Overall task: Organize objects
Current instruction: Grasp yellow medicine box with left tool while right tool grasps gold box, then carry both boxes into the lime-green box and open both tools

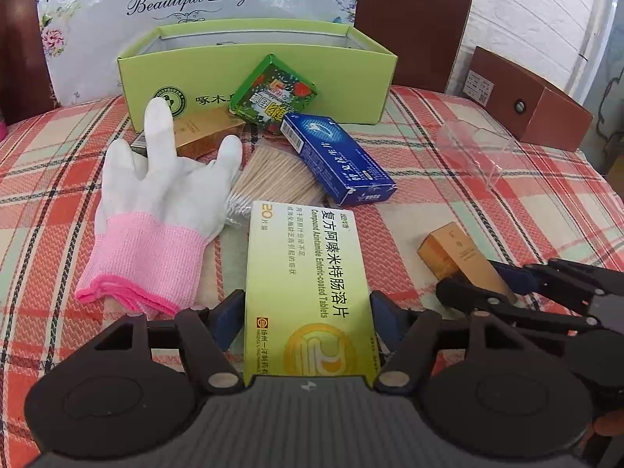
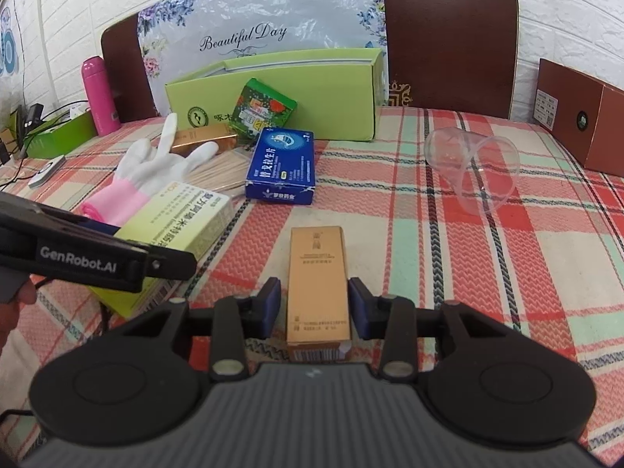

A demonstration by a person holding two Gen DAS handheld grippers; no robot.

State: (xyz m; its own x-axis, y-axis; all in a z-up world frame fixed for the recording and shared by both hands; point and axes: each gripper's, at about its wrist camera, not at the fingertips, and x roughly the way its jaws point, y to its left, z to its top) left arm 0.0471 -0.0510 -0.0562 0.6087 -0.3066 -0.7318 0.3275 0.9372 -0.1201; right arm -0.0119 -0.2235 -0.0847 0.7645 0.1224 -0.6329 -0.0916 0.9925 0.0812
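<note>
My left gripper (image 1: 306,312) is shut on the near end of a yellow-green tablet box (image 1: 304,265), its pads against both long sides. In the right wrist view this box (image 2: 183,218) sits at the left, tilted, with the left gripper's finger (image 2: 117,261) across it. My right gripper (image 2: 315,304) is shut on a slim gold box (image 2: 316,284) that lies lengthwise on the plaid tablecloth (image 2: 429,257); the same gold box (image 1: 456,257) shows at the right of the left wrist view. An open light-green carton (image 1: 343,78) stands at the back.
A white and pink glove (image 1: 156,202), a bundle of wooden sticks (image 1: 273,179), a blue box (image 1: 335,156), a green patterned box (image 1: 273,93) and a second gold box (image 1: 202,132) crowd the carton's front. A clear cup (image 2: 475,163) lies right, a brown box (image 2: 577,117) far right.
</note>
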